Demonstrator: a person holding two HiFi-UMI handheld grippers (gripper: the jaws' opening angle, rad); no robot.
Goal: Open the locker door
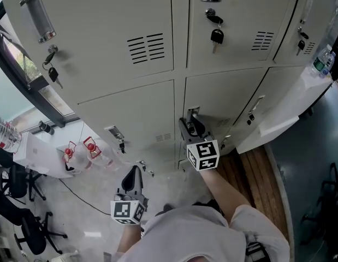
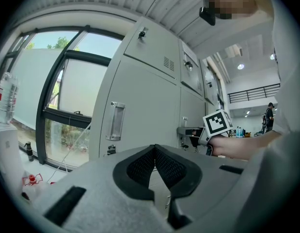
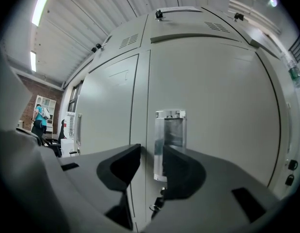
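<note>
Left gripper (image 1: 134, 172) hovers over pale floor (image 1: 89, 218) before grey lockers (image 1: 119, 31).

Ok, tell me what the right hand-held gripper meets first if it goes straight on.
The chrome handle on the locker door, dead ahead of the right hand-held gripper; its left edge shows between the parted jaws. Whether they already touch it is unclear.

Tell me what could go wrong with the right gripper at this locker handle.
The right gripper has its jaws apart around only the left edge of the handle, so a shallow grip may slip off when pulled. The key sits just below the handle; the jaws could snag it. Whether the door is locked cannot be seen; pulling then would strain the handle.
</note>
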